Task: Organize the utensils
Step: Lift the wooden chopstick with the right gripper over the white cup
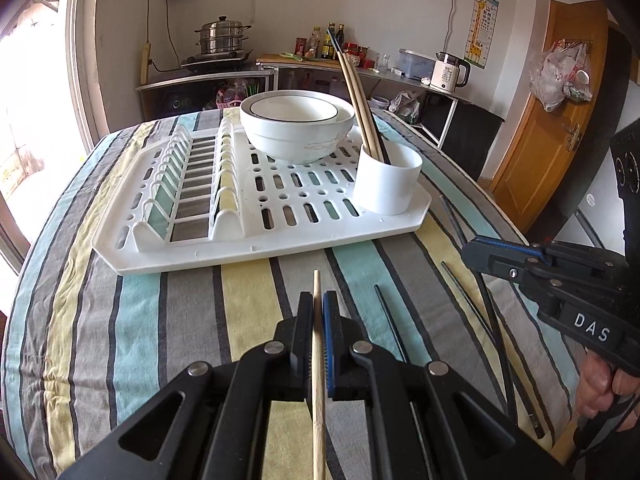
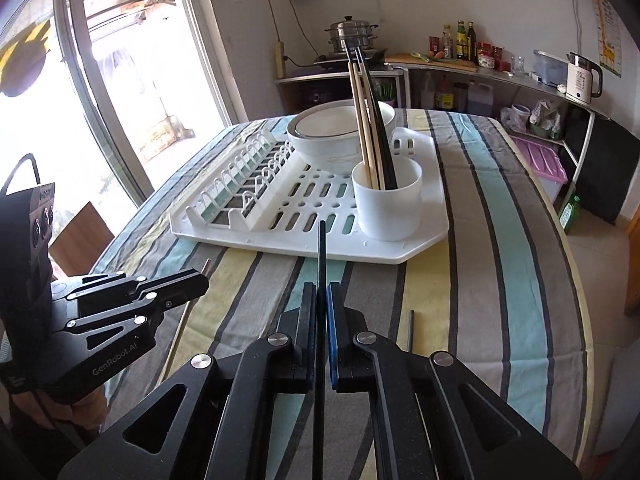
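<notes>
My left gripper (image 1: 318,300) is shut on a wooden chopstick (image 1: 317,280) whose tip pokes out ahead of the fingers, above the striped cloth. My right gripper (image 2: 321,292) is shut on a black chopstick (image 2: 322,244) that points toward the white drying rack (image 2: 424,248). On the rack's near right corner stands a white utensil cup (image 1: 387,184) (image 2: 387,204) with several wooden and black chopsticks leaning in it. Stacked white bowls (image 1: 298,122) (image 2: 340,140) sit behind the cup. Loose black chopsticks (image 1: 390,320) lie on the cloth to the right. The right gripper (image 1: 470,254) shows at the right edge of the left wrist view.
The rack (image 1: 192,256) has plate slots on its left side. A striped tablecloth (image 1: 120,320) covers the table. One more black chopstick (image 2: 409,330) lies near my right gripper. A counter with a kettle (image 1: 448,72), bottles and a steamer pot (image 1: 222,36) stands behind.
</notes>
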A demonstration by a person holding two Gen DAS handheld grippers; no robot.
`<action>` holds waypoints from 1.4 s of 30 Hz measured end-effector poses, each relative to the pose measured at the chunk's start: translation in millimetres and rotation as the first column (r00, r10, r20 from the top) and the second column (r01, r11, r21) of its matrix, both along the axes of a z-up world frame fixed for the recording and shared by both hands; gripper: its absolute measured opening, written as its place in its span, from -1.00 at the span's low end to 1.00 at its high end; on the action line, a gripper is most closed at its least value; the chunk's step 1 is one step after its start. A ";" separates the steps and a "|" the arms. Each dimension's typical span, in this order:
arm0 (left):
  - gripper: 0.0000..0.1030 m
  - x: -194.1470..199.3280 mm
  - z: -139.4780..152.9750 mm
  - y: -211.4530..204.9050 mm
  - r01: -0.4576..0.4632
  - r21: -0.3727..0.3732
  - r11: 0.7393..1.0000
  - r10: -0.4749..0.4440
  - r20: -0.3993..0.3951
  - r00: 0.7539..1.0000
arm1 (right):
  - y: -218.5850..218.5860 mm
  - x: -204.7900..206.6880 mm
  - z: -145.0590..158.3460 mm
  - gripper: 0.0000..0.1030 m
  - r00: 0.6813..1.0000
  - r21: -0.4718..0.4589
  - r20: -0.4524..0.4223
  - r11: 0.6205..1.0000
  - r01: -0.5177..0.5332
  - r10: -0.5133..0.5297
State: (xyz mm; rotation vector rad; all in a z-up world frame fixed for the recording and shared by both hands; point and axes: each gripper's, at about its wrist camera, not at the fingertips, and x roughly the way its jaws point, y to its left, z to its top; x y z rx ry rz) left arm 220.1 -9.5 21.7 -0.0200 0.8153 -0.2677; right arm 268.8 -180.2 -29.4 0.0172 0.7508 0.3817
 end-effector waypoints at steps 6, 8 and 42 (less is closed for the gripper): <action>-0.90 -8.4 31.8 3.4 0.001 -0.026 1.000 0.001 0.065 0.998 | -14.6 -15.2 28.8 -0.91 0.996 0.053 0.088 0.998 0.016 -0.020; -0.90 -13.7 42.6 5.3 -0.002 -0.034 0.999 0.005 0.092 0.996 | -19.3 -22.3 36.5 -0.91 0.993 0.065 0.117 0.998 0.018 -0.025; -0.90 -12.5 119.2 -14.9 0.075 -0.075 0.994 -0.056 0.223 0.973 | -52.4 -38.0 108.1 -0.92 0.933 0.124 0.350 0.992 0.039 -0.081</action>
